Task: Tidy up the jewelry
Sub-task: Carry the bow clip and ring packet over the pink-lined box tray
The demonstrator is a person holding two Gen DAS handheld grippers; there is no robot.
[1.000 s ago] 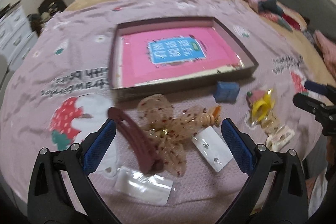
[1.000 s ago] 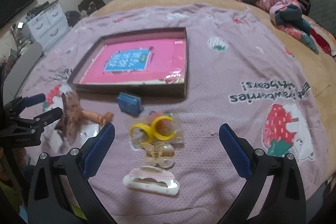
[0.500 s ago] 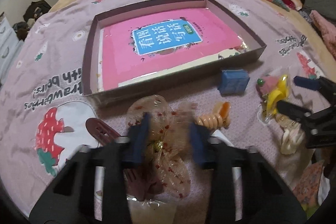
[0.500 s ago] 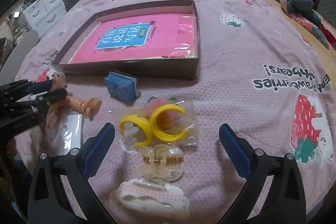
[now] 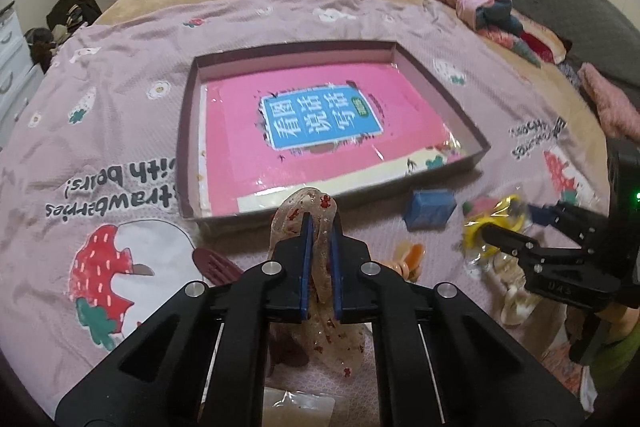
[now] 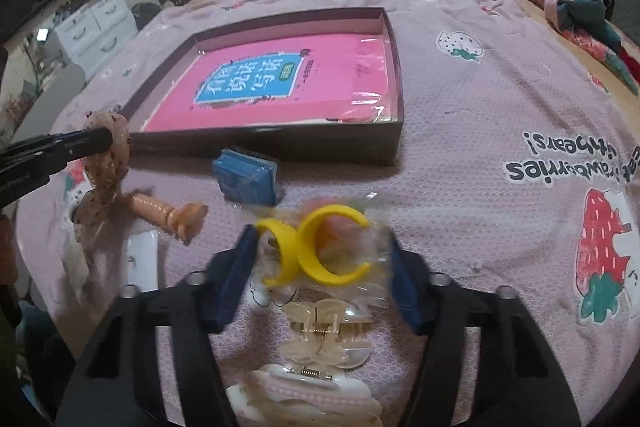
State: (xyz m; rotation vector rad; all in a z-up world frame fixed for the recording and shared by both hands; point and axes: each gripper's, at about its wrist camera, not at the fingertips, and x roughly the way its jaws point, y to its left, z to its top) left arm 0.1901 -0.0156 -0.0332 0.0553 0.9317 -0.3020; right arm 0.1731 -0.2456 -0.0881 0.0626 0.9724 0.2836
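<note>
We are at the very start of the sorting — nothing has gone into the shallow box [image 5: 188, 163] yet. It sits on the bedspread [image 5: 120, 115] in the upper middle of both views and holds only a pink book [image 5: 320, 123] under clear film.

Our left tool [image 5: 320, 227], in the lower centre of the left view, is clamped tight on the sheer dotted hair bow [image 5: 316, 203], whose fabric bulges out above the pads. Our right tool [image 6: 320, 259], in the lower centre of the right view, is closing around the clear packet of yellow rings [image 6: 320, 247]; the packet lies between the jaws, though blur keeps us from telling whether the pads press it yet.

Everything else waits loose on the bedspread, below the box: the small blue box [image 6: 246, 179] just beside its front wall, the peach spiral hair tie [image 6: 168, 213], the dark red hair clip [image 5: 216, 263], a translucent claw clip [image 6: 324, 331] and a pink-and-white claw clip [image 6: 304, 399] at the bottom edge. So, in our judgement, two pieces are in hand and the rest still need placing.
</note>
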